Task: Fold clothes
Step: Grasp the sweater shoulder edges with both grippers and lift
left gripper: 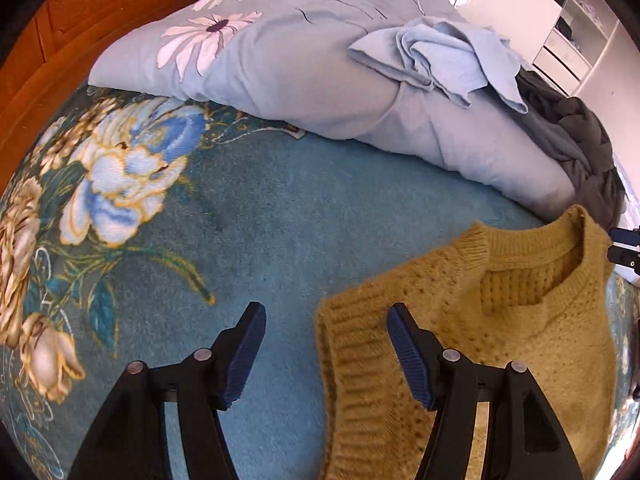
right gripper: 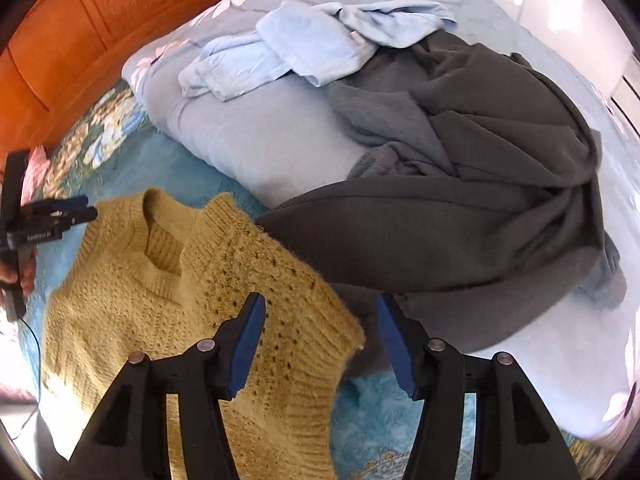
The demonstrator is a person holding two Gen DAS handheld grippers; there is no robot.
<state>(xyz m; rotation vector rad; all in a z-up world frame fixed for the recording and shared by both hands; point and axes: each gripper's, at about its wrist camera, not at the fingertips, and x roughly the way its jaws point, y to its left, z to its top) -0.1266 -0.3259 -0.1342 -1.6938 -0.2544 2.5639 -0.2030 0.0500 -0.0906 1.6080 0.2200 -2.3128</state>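
Note:
A mustard knitted vest (left gripper: pixel 500 320) lies flat on the teal floral blanket (left gripper: pixel 240 240), neck opening toward the pillow. My left gripper (left gripper: pixel 326 316) is open and empty, straddling the vest's left armhole edge just above it. In the right wrist view the vest (right gripper: pixel 160 320) fills the lower left. My right gripper (right gripper: pixel 320 312) is open and empty over the vest's right armhole edge. The left gripper (right gripper: pixel 86 208) shows at the far left there, beside the vest's shoulder.
A pale blue floral pillow (left gripper: pixel 300 80) lies behind the vest, with a crumpled light blue garment (left gripper: pixel 440 56) on it. A dark grey garment (right gripper: pixel 460 200) is heaped right of the vest. An orange wooden headboard (right gripper: pixel 100 20) stands at the back left.

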